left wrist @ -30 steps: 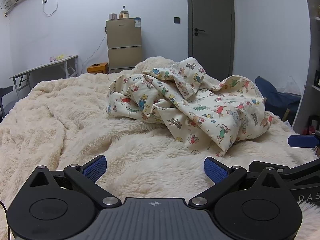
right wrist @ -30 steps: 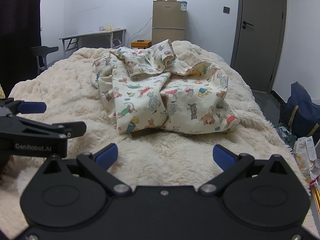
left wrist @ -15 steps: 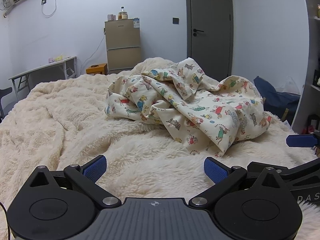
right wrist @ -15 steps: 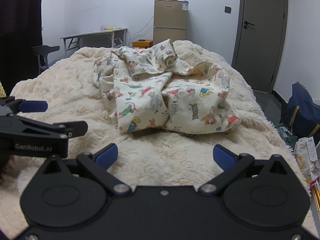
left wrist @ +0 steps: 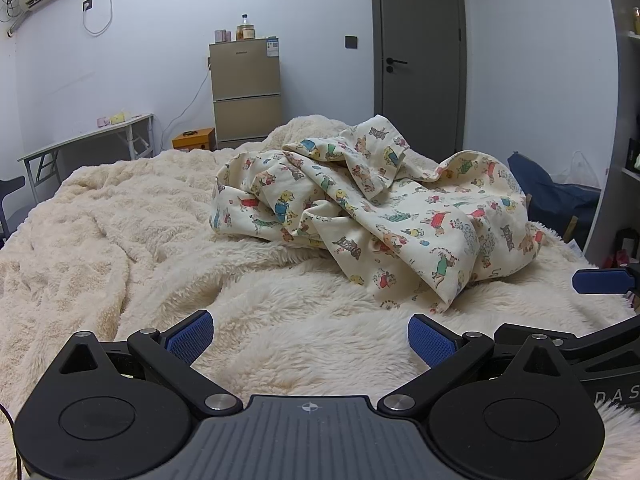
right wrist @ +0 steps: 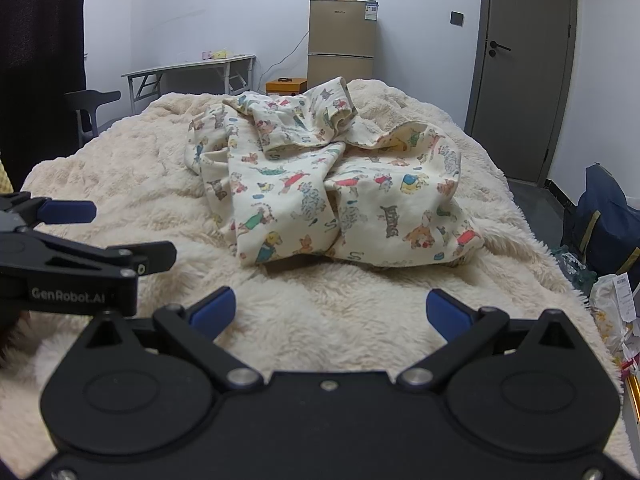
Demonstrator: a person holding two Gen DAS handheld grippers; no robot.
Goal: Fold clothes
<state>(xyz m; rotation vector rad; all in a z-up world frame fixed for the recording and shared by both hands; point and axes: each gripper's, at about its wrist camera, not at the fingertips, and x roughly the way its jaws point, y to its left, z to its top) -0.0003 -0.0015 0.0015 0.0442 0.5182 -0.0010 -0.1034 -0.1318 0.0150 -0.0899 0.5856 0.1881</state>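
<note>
While both tongs [left wrist: 310, 338] [right wrist: 330, 312] gape empty before the crumpled garment [right wrist: 328, 184], one arm [right wrist: 72, 280] reads "GenRobot.AI".

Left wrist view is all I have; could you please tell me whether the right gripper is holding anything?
Observer: No. The right gripper is open, its fingers spread over bare blanket, short of the printed garment.
Operator: Thank you. What stands left of the bed?
Observer: A dark curtain hangs there, behind the chair.
</note>
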